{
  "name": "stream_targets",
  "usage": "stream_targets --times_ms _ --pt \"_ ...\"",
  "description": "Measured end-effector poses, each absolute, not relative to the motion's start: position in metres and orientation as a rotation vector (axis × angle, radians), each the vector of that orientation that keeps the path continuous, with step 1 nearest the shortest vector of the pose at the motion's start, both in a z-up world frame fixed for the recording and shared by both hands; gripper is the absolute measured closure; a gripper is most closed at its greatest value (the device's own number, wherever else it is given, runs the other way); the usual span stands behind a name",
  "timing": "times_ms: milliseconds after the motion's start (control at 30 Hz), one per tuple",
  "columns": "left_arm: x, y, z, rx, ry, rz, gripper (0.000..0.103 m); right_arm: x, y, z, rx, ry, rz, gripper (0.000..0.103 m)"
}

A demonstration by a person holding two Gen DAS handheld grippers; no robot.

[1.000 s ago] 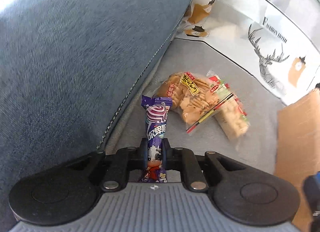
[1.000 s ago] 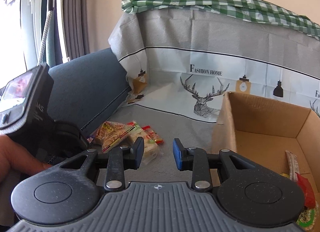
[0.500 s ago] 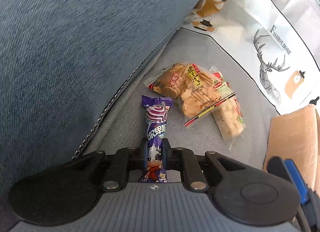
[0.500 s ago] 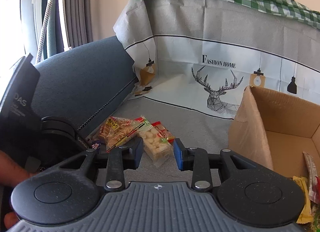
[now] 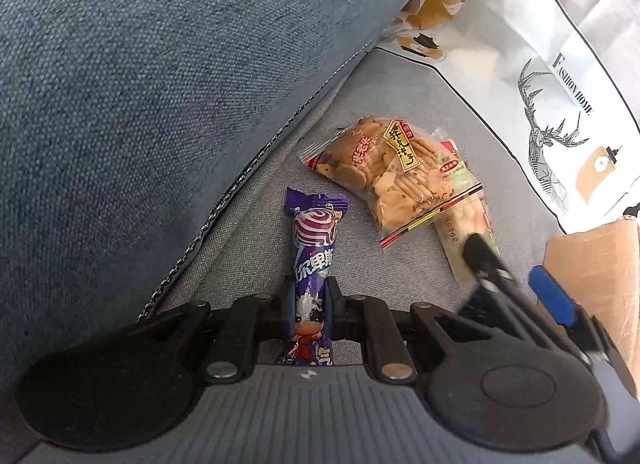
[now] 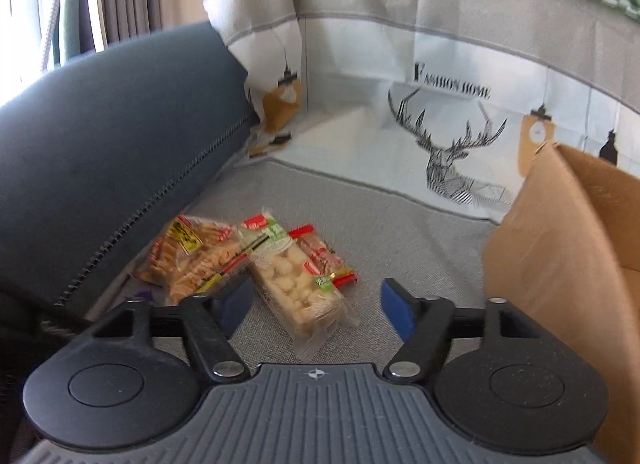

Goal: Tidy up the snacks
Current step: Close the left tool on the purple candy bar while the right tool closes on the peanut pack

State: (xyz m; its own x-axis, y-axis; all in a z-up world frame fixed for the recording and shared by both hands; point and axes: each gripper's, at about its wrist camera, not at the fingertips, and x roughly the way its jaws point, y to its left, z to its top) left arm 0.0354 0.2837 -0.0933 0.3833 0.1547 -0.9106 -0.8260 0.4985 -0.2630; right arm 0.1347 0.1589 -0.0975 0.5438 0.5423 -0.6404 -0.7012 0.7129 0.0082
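Note:
My left gripper (image 5: 309, 300) is shut on a purple snack bar (image 5: 314, 260) and holds it above the grey sofa seat (image 5: 400, 276). A clear bag of brown crackers (image 5: 384, 172) lies on the seat, partly over a clear pack of pale puffed bites (image 6: 298, 290); the pack also shows in the left wrist view (image 5: 460, 240). A small red-wrapped snack (image 6: 320, 254) lies beside them. My right gripper (image 6: 318, 308) is open wide, its jaws on either side of the pale pack's near end, just above it. It also shows in the left wrist view (image 5: 516, 268).
A blue sofa cushion (image 5: 140, 84) rises on the left. A white cloth with a deer print (image 6: 448, 132) covers the back. An open cardboard box (image 6: 568, 256) stands on the right, close to my right gripper.
My right gripper has opened wider and moved forward and down to the pale pack. The left gripper still holds the purple bar and has lifted back a little.

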Motion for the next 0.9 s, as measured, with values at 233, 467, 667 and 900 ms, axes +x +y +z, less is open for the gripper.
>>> stream_targets --times_ms 233,467,667,900 --pt "0.036 0.284 -0.094 -0.822 0.979 0.726 0.088 0.146 0.178 -0.119 -0.307 0.715 0.760 0.022" --pt "0.036 0.285 -0.094 -0.827 0.978 0.725 0.088 0.150 0.186 -0.130 -0.336 0.730 0.801 0.051" --pt "0.033 0.287 -0.093 -0.854 0.968 0.726 0.088 0.139 0.183 -0.129 -0.368 0.697 0.834 0.063" --pt "0.024 0.285 -0.093 -0.882 0.963 0.709 0.088 0.126 0.163 -0.113 -0.346 0.705 0.821 0.063"
